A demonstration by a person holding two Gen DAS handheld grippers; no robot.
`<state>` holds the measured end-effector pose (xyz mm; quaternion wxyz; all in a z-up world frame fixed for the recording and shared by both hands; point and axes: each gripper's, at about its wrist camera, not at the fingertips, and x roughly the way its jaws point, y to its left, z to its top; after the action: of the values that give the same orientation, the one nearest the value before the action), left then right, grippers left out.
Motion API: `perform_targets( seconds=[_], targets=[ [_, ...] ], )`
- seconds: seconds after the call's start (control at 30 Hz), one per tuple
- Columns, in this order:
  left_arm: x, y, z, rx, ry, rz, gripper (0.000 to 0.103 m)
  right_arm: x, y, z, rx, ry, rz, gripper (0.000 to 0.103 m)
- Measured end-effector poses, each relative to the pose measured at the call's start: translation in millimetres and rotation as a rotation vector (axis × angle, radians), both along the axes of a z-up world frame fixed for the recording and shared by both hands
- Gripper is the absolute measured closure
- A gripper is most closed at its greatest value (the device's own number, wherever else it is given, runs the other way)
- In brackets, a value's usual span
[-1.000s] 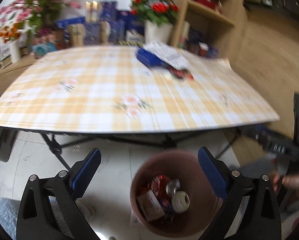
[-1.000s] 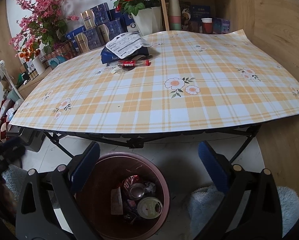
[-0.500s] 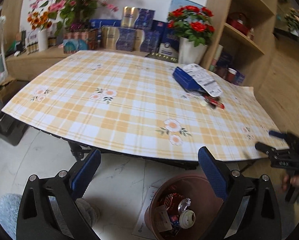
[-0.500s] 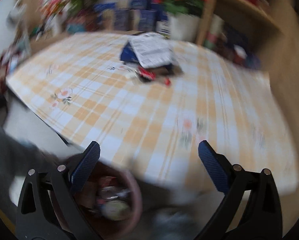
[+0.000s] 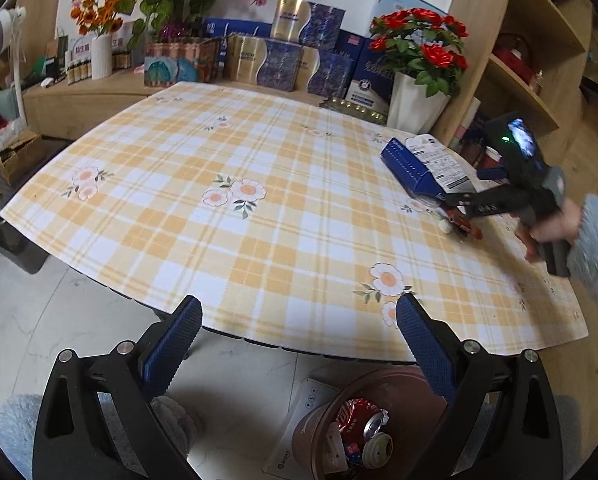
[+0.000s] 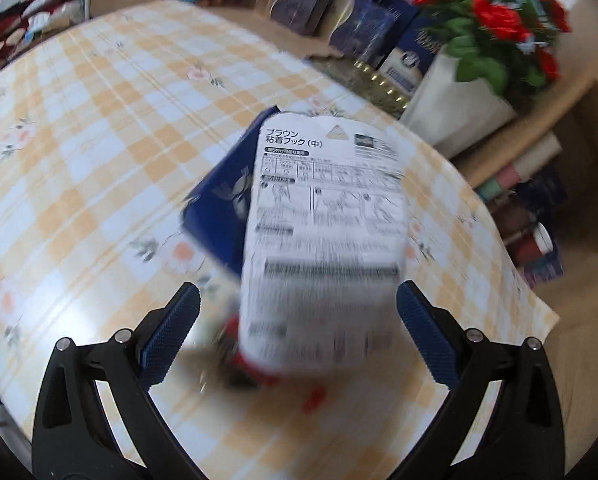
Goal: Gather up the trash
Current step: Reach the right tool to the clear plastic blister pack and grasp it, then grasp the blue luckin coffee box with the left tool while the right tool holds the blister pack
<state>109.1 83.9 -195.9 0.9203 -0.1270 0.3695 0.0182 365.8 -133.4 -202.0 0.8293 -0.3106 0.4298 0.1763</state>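
Blue ribbed pads stand wide apart on the left tongs, which grip nothing and hang off the near edge of the checked surface. A second ago these tongs looked straight down into the brown bin; now they are lifted and tilted toward the surface, so the bin, with a crushed can and other scraps inside, sits at the bottom of the left wrist view, on the floor just under the surface's near edge. Further right in that view, the right tongs have swung from above the bin to the remaining litter. That suggests one drop is done and the next pickup is starting.

The litter is a small heap near the right side of the surface: a blue box, a white printed card lying over it, and a red wrapper showing under the card's near end. In the right wrist view the tongs are fully spread and empty, the card's near end lying between the two pads. The frame is blurred, so I cannot tell whether either pad touches it.
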Motion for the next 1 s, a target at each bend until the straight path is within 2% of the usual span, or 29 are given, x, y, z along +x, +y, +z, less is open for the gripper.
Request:
perform_targets(
  seconds=[0.07,0.13,0.4,0.7,0.9,0.93,1.0],
  targets=[
    [3,4,-3,-0.003,0.009,0.003,0.008,16,5,-9,-0.016,0.049,0.003,0.005],
    [6,6,-6,-0.005,0.014,-0.002,0.008,25,10,-15,-0.022,0.061,0.024,0.005],
    [20,3,-18,-0.037,0.054,-0.021,0.008,29,13,-15,0.020,0.120,0.077,0.005],
    [24,-7,-23,-0.033,0.072,-0.047,0.008,51,-17,2,0.357,0.274,0.019,0.006],
    [27,-8,-22,-0.031,0.076,-0.047,0.008,55,-30,5,0.478,0.310,-0.015,0.036],
    [27,-9,-22,-0.030,0.076,-0.050,0.008,55,-35,6,0.506,0.314,-0.029,0.045],
    [28,-12,-20,-0.026,0.075,-0.059,0.008,57,-47,8,0.593,0.337,-0.061,0.046]
  ],
)
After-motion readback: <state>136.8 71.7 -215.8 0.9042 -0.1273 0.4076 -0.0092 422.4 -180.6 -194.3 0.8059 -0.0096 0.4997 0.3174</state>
